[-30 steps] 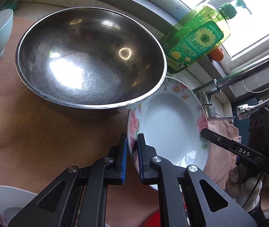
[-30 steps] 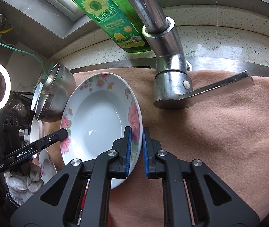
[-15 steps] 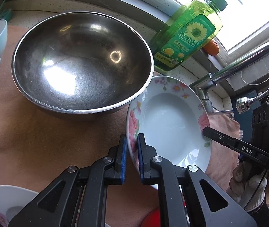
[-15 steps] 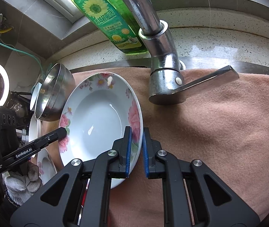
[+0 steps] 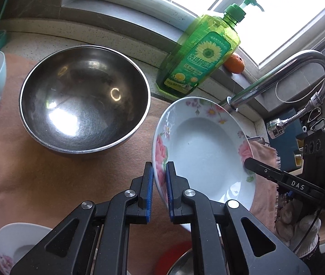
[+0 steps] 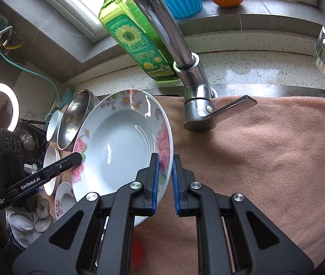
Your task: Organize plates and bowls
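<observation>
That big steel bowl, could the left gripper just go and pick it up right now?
Probably not yet. The left gripper is shut on the rim of the flowered plate, shared with the right gripper. The steel bowl sits uncovered beside it.

left gripper (image 5: pixel 159 192): black arms, blue pads on fingers (image 5: pixel 148 190), silver screws | right gripper (image 6: pixel 164 184): same, white "DAS" on its side | hands: knit glove (image 6: pixel 25 224), white and grey
</observation>
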